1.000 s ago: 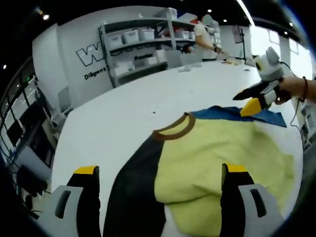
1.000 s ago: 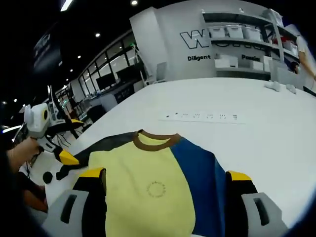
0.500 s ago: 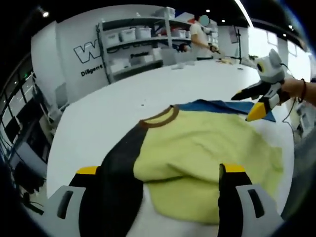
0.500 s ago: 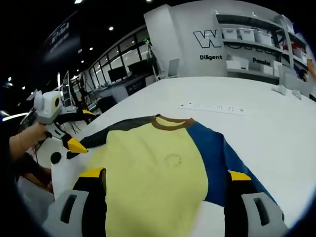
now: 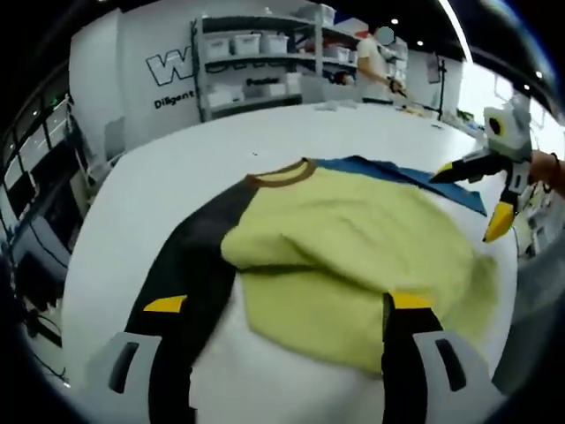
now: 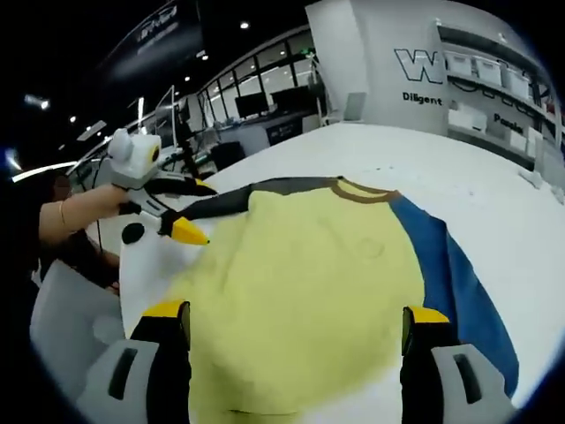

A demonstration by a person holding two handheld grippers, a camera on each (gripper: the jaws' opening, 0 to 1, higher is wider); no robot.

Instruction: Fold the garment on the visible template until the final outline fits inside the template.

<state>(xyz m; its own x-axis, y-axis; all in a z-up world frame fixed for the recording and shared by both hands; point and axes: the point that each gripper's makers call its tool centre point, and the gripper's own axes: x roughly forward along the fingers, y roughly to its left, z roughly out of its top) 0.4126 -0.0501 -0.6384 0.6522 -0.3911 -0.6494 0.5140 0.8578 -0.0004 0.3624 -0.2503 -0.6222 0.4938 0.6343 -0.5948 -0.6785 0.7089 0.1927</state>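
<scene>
Left gripper view: a yellow garment [image 5: 353, 247] with black and blue sleeves lies rumpled, barely folded, on the white bench [image 5: 177, 185], both grippers' fingers [image 5: 165, 305] spread open, empty, above it.

You work at a broad white tabletop [image 5: 177, 177] in a large indoor hall. Ahead of you in the left gripper view, a pale wall [image 5: 132, 79] carries big dark lettering [image 5: 172, 69], with metal shelves [image 5: 256, 62] of white storage boxes [image 5: 245, 42] beside it. A person [image 5: 371, 62] stands at the far end. Spot lamps [image 6: 244, 25] dot the dark ceiling. In the right gripper view, tall glazed partitions [image 6: 256, 88] line the room's far side, with desks [image 6: 265, 132] below them.
</scene>
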